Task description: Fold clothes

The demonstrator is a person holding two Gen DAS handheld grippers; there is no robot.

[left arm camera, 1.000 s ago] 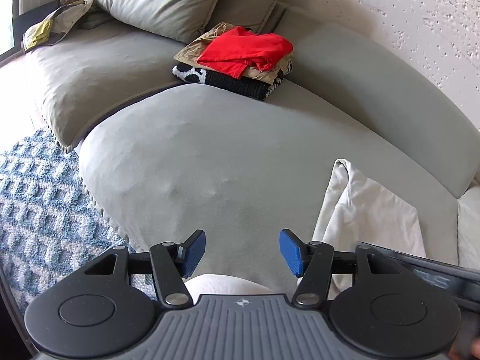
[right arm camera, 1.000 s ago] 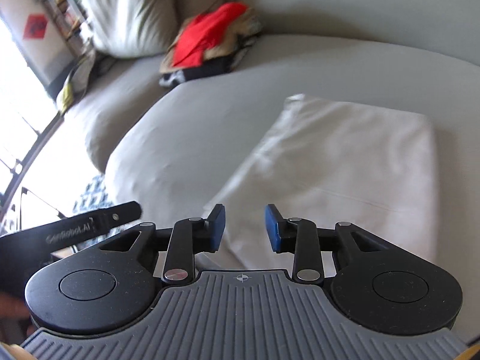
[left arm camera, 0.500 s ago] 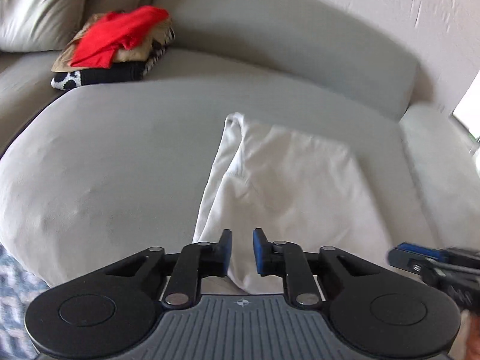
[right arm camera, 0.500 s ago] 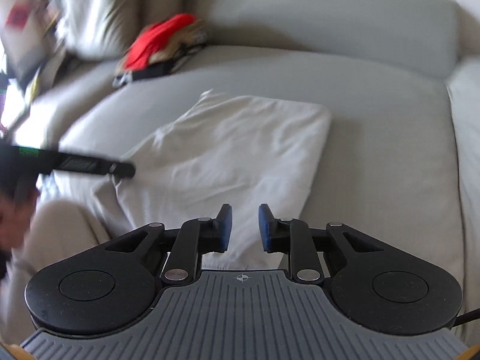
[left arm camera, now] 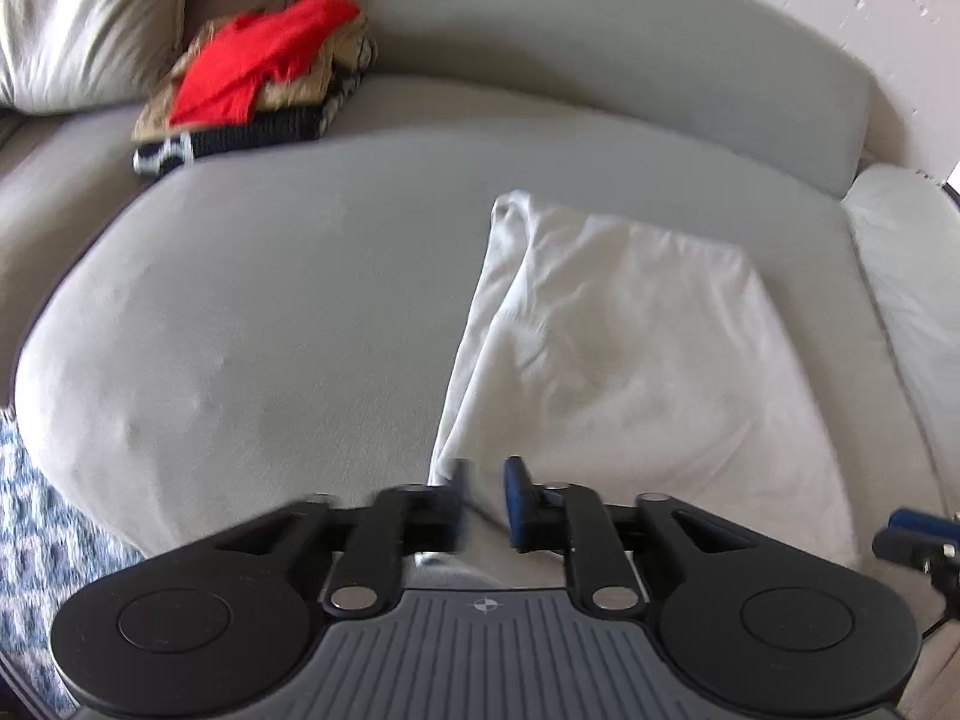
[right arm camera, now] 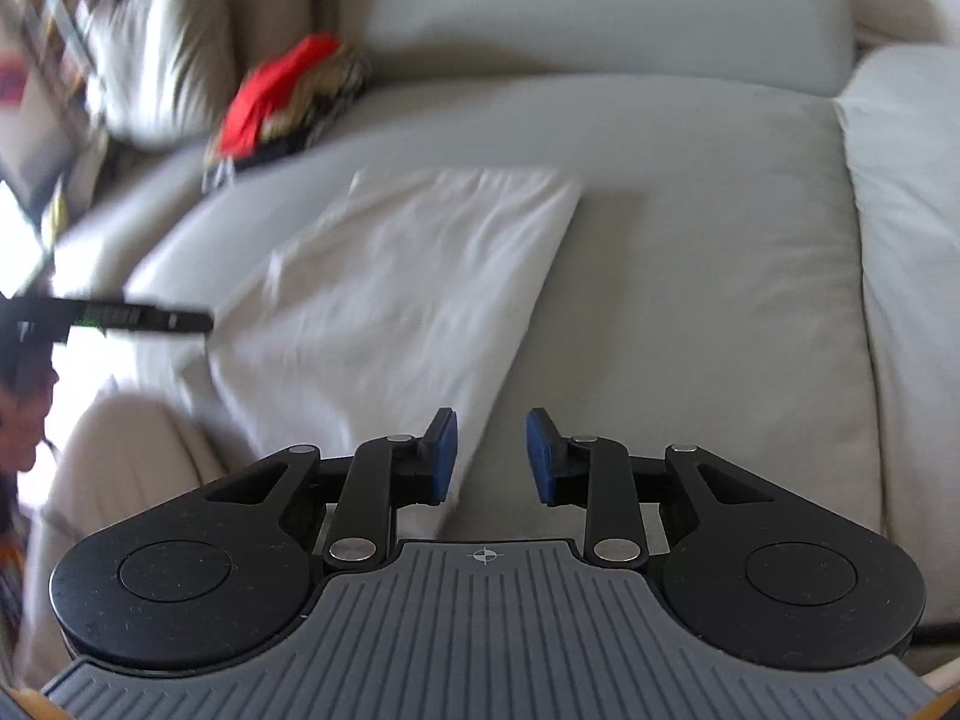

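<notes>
Left wrist view: white folded garment (left arm camera: 630,348) lying flat on the grey sofa seat (left arm camera: 270,312), well apart from the stacked clothes (left arm camera: 258,78) at the seat's far edge. Left gripper (left arm camera: 483,501), jaws just reopened to a narrow gap, stands over the garment's near corner, unclamped. Right gripper (right arm camera: 491,456), jaws parted after widening, empty beside the garment's near edge.

Matt grey cloth sofa (left arm camera: 288,324)
</notes>
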